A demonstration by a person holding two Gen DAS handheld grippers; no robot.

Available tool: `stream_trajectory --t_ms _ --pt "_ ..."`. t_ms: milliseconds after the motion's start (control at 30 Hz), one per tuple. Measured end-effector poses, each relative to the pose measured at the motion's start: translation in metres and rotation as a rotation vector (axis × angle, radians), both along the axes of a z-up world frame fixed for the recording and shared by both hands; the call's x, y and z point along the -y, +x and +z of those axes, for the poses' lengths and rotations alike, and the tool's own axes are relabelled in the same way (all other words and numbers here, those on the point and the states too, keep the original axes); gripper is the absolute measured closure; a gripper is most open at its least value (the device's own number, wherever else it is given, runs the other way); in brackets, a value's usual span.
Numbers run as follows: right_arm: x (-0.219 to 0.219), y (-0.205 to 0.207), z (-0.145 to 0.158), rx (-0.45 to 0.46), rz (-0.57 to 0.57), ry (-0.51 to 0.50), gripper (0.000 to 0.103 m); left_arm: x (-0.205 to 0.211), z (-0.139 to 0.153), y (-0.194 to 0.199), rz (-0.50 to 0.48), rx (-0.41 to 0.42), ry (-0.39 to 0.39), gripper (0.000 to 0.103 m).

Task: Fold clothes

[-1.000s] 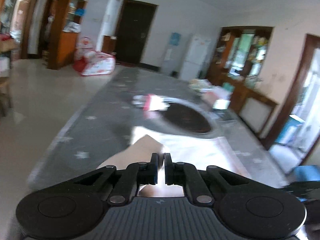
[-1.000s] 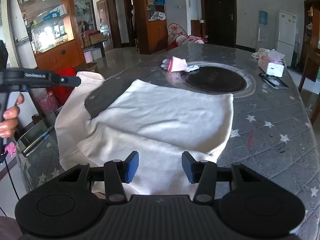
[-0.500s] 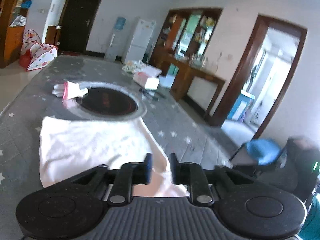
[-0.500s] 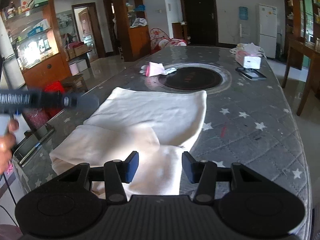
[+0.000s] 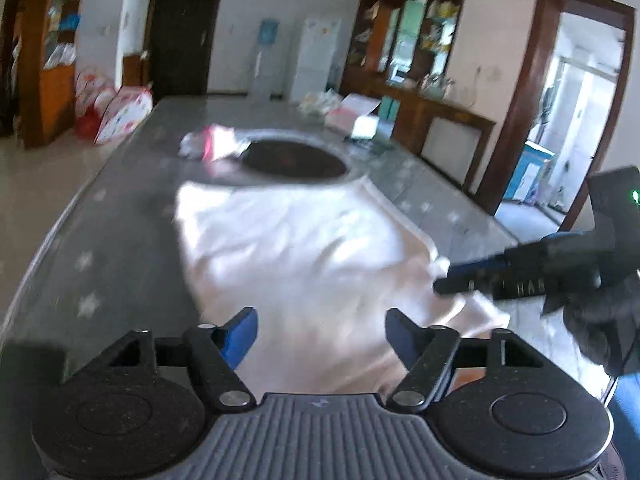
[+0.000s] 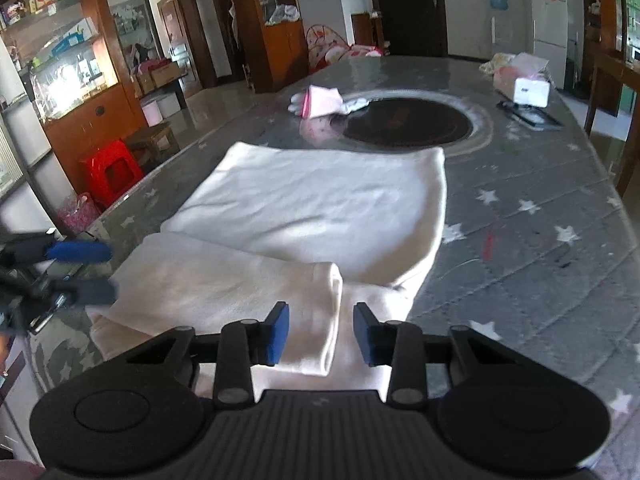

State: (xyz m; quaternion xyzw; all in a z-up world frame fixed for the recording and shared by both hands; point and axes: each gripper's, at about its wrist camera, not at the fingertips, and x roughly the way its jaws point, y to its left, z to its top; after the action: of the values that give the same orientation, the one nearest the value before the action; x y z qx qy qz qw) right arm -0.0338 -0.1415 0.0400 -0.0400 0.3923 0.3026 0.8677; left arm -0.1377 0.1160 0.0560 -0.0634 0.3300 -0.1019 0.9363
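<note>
1. On the left, the left tool (image 5: 322,334) hovers over the near left part of the cloth. Its blue-padded jaws have just been opening and now stand well spread, with nothing pinched between them. I judge this a release: the sleeve-like flap it was carrying is laid down.

2. The task's thing, a cream-white soft fabric garment (image 6: 320,216), lies flat on the grey star-patterned quilted counter (image 6: 532,248). Its far edge sits just beside the round dark inset plate (image 6: 404,120) in the middle of the counter. The near left part is doubled inward as a long folded flap (image 6: 240,284), so the piece looks partly folded, with more folds to go.

3. To the right, the right tool (image 6: 322,334) points down at the rounded end of that flap. Its jaws have just been closing and stand about half apart, straddling the folded end. The pads do not appear to press the cloth yet, so it seems set to take this edge for the next fold.

4. Farther off, a pink and white glove (image 6: 324,102) rests at the left of the dark plate, and a white tissue box (image 6: 524,84) stands far right. Both are well apart from the garment, out of the folding area.
</note>
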Motion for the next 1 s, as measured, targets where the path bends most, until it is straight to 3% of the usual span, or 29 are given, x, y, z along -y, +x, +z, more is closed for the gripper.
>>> stream_trajectory --t_ms 133,233,567,800,1000 --pt "-0.011 0.008 -0.012 -0.028 0.001 -0.015 0.080 -0.011 -0.009 -0.009 0.048 0.001 0.038 0.005" --pt "-0.015 0.005 -0.011 0.005 0.005 -0.045 0.095 -0.014 -0.010 -0.016 0.052 0.051 0.062 0.000" --pt "-0.008 -0.021 0.034 0.099 -0.003 -0.086 0.098 0.001 -0.001 -0.010 -0.044 0.095 0.076 0.002" --pt "-0.006 -0.023 0.023 0.087 -0.024 -0.145 0.095 0.008 -0.003 0.016 -0.072 0.053 0.041 0.013" --pt "-0.007 -0.013 0.025 0.112 -0.004 -0.085 0.093 0.010 -0.002 0.034 -0.083 0.053 0.036 0.025"
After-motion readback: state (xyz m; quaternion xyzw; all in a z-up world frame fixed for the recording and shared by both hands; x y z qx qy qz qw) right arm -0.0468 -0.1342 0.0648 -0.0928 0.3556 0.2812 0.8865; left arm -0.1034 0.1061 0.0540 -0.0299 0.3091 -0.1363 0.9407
